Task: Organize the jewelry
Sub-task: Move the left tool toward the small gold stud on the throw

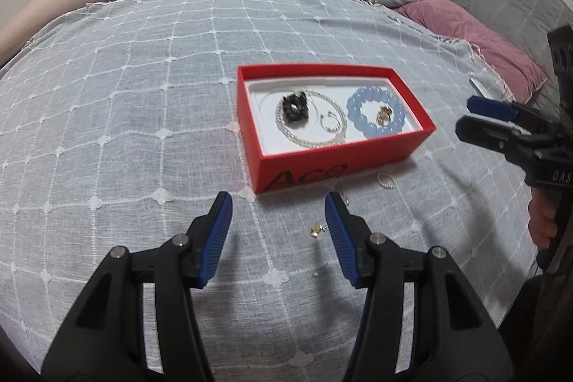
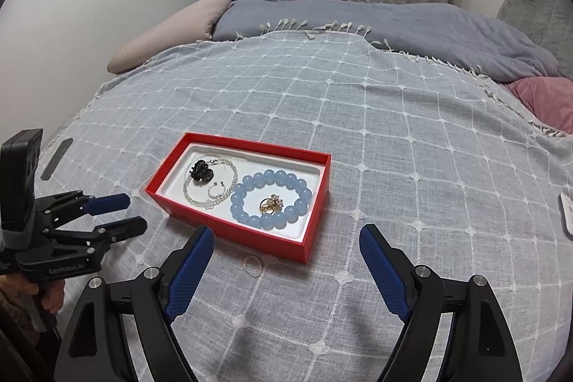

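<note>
A red box [image 1: 247,117] [image 2: 250,240] sits on the bed. It holds a blue bead bracelet [image 1: 352,106] [image 2: 247,183], a gold ring [image 1: 383,116] [image 2: 271,204], a silver chain bracelet [image 1: 308,142] [image 2: 193,197], a small silver ring [image 1: 327,122] [image 2: 215,190] and a black hair claw [image 1: 294,108] [image 2: 201,170]. A small pearl ring [image 1: 385,179] [image 2: 253,265] lies on the cover just in front of the box. A small gold piece [image 1: 315,231] lies near my left gripper [image 1: 279,203], which is open and empty. My right gripper [image 2: 286,235] is open and empty above the pearl ring.
The bed cover is grey with a white grid [image 2: 394,131]. Pillows and a folded blanket [image 2: 358,20] lie at the far end, with a pink pillow [image 1: 465,24] at the right. A tiny stud [image 1: 317,273] lies near my left gripper. A white object [image 2: 566,213] lies at the right edge.
</note>
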Demonstrator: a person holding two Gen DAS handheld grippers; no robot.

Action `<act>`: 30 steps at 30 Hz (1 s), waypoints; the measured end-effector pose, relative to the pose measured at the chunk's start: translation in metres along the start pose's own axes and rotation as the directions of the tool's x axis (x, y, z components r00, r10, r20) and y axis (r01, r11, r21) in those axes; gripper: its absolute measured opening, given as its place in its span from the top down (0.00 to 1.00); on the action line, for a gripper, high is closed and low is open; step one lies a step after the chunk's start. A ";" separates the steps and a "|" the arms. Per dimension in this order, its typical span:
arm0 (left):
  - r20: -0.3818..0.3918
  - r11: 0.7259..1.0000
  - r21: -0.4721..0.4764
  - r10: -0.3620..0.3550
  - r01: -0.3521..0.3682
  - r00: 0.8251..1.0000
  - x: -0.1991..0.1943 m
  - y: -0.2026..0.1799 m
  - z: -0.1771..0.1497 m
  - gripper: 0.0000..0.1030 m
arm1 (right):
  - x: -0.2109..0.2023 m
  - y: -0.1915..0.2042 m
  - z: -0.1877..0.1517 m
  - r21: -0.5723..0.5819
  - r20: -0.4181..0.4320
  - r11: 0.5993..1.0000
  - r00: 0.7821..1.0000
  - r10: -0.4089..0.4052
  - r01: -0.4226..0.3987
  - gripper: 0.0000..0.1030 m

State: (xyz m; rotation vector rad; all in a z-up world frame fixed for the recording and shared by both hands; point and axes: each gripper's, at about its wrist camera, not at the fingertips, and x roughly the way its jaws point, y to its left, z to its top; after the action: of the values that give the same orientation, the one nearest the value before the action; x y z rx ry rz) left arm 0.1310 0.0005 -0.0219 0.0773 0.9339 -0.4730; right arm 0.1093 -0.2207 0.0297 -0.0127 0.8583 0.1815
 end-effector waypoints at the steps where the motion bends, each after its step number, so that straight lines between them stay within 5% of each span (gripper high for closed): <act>1: -0.010 1.000 0.023 -0.006 0.006 1.000 0.002 -0.004 -0.002 0.46 | 0.001 0.001 -0.001 -0.005 -0.003 1.000 1.000 -0.003 0.003 0.25; 6: -0.061 0.990 0.139 -0.005 0.013 0.998 0.020 -0.025 -0.012 0.50 | 0.013 0.003 -0.005 -0.008 -0.058 1.000 0.998 0.010 -0.011 0.52; 9: -0.094 0.989 0.146 0.001 0.013 0.996 0.031 -0.026 -0.013 0.57 | 0.019 0.006 -0.008 -0.013 -0.083 1.000 0.996 0.019 -0.020 0.59; 27: -0.116 0.984 0.176 -0.020 0.041 0.993 0.042 -0.032 -0.012 0.73 | 0.024 0.006 -0.011 -0.011 -0.101 1.000 0.995 0.019 -0.021 0.61; 30: -0.116 0.983 0.178 -0.015 0.035 0.993 0.042 -0.032 -0.012 0.84 | 0.025 0.006 -0.011 -0.012 -0.103 1.000 0.994 0.021 -0.022 0.61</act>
State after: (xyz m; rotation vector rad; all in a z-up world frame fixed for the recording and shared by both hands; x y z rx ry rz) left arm 0.1298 -0.0405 -0.0576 0.2592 1.0031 -0.5805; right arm 0.1160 -0.2119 0.0043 -0.0256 0.9604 0.2078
